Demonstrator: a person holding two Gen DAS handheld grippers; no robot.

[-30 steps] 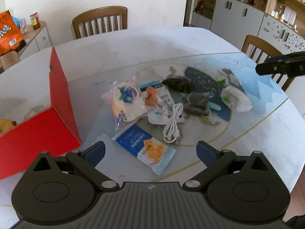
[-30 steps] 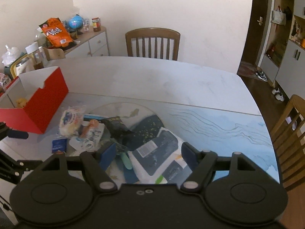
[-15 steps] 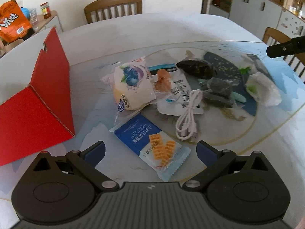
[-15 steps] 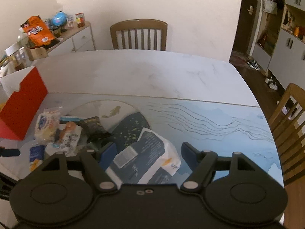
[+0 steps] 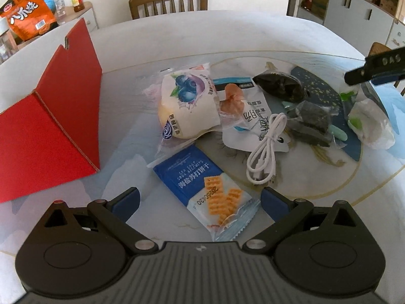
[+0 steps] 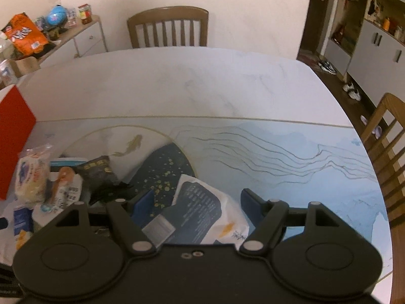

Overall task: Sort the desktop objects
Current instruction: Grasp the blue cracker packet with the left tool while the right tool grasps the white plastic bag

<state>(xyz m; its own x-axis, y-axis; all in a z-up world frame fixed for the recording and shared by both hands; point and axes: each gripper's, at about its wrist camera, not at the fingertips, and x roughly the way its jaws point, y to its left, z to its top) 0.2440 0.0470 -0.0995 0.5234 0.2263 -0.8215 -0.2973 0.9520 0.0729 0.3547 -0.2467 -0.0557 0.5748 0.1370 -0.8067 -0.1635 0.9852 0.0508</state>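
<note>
My left gripper (image 5: 200, 201) is open, its jaws on either side of a blue soda-biscuit packet (image 5: 205, 190) lying on the table. Behind it lie a blueberry bread bag (image 5: 188, 106), a white pouch with a sausage (image 5: 253, 119), a white USB cable (image 5: 265, 149), dark snack packets (image 5: 308, 124) and a white bag (image 5: 369, 124). A red box (image 5: 50, 121) stands at the left. My right gripper (image 6: 197, 202) is open over a dark-blue-and-white bag (image 6: 200, 215); one of its fingers shows in the left wrist view (image 5: 377, 65).
The round table (image 6: 177, 88) has a printed mat with bare marble behind. Wooden chairs stand at the far side (image 6: 168, 27) and at the right (image 6: 387, 136). A sideboard with an orange snack bag (image 5: 25, 17) and jars is at the far left.
My left gripper has moved forward and down, so the biscuit packet now lies between its jaws. My right gripper has moved closer over the dark-blue-and-white bag. Both stay open.
</note>
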